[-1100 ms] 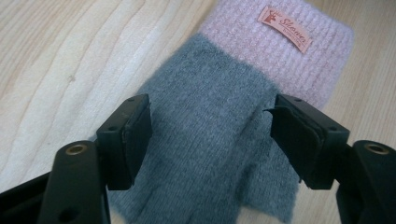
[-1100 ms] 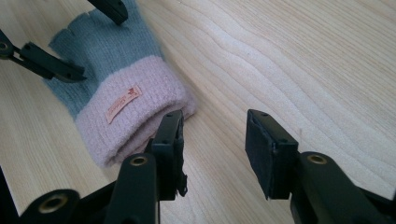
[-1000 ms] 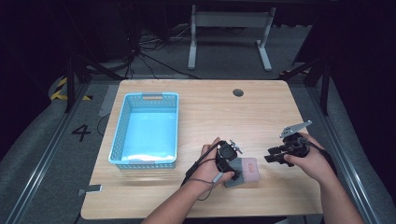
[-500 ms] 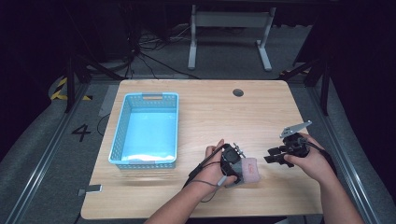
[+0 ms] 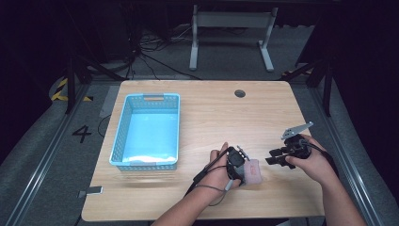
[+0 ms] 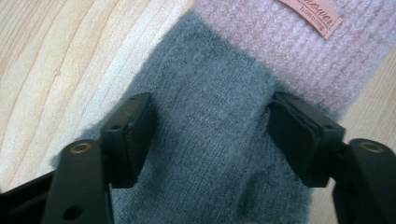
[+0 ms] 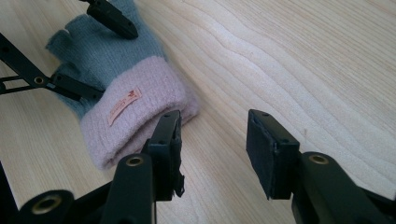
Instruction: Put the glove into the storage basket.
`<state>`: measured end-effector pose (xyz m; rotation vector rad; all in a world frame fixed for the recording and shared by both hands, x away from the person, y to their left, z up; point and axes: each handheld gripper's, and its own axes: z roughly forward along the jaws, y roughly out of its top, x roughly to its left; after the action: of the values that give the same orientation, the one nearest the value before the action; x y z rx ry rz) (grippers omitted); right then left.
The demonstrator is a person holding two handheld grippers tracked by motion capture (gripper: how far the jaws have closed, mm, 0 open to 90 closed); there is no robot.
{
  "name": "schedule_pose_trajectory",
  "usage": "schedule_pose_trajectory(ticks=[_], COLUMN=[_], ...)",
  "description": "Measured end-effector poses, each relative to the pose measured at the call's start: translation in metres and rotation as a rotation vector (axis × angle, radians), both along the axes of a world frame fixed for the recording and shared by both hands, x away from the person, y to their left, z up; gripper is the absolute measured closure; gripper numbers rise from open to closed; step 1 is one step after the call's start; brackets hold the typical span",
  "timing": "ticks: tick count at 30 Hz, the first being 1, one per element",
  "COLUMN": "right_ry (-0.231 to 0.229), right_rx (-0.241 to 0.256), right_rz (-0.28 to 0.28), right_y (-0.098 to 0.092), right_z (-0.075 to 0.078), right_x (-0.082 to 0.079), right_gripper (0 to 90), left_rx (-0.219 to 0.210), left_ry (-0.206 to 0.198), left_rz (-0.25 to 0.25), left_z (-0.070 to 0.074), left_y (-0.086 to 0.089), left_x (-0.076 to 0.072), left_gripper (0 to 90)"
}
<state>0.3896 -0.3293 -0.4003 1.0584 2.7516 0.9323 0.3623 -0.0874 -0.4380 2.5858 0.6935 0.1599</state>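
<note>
A grey-and-pink glove (image 7: 123,88) lies flat on the table (image 5: 211,110) near its front edge, right of the blue basket (image 5: 147,133) — the left gripper (image 6: 210,126) is down over its grey part, jaws wide on either side, while the right gripper (image 7: 212,151) hovers just beside the pink cuff, jaws apart and empty.

Glove (image 7: 116,79) grey, pink cuff; basket (image 5: 120,141) light blue.

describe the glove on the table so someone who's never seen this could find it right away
On the wooden table, look right of the blue basket, near the front edge. The glove lies between the two hand-held grippers, the left hand-held gripper straddling it. It is the one knitted thing: grey body, pink cuff, small label.
</note>
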Motion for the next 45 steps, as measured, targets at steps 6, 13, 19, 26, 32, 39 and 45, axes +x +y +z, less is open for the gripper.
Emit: schedule_pose_trajectory(ticks=[6, 13, 19, 26, 32, 39, 45], right_ry=[-0.010, -0.008, -0.011, -0.005, -0.007, -0.006, 0.001], right_rx=[-0.003, -0.006, -0.006, -0.004, -0.003, -0.007, -0.011], right_rz=[0.002, 0.004, -0.001, -0.007, -0.002, 0.002, 0.005], right_y=[0.000, 0.000, -0.002, -0.004, -0.002, 0.000, 0.003], right_z=[0.000, -0.001, -0.002, -0.003, -0.003, -0.005, -0.007], right_x=[0.000, 0.001, 0.001, 0.003, 0.005, 0.009, 0.012], right_gripper=[56.5, 57.0, 57.4, 57.6, 57.5, 57.6, 57.4], left_rx=[-0.005, -0.025, -0.028, -0.050, -0.066, -0.080, -0.091], left_ry=[-0.007, 0.007, 0.016, 0.007, -0.015, -0.035, -0.041], left_rz=[-0.022, -0.030, -0.047, -0.057, -0.043, -0.027, -0.019], left_z=[0.002, 0.003, 0.008, 0.022, 0.037, 0.054, 0.065], left_y=[-0.002, 0.000, 0.002, 0.009, 0.021, 0.037, 0.050], left_x=[-0.005, -0.001, 0.002, 0.001, 0.002, 0.003, 0.005], left_gripper=[52.4, 66.5, 70.3, 70.8, 70.9, 70.8, 70.8])
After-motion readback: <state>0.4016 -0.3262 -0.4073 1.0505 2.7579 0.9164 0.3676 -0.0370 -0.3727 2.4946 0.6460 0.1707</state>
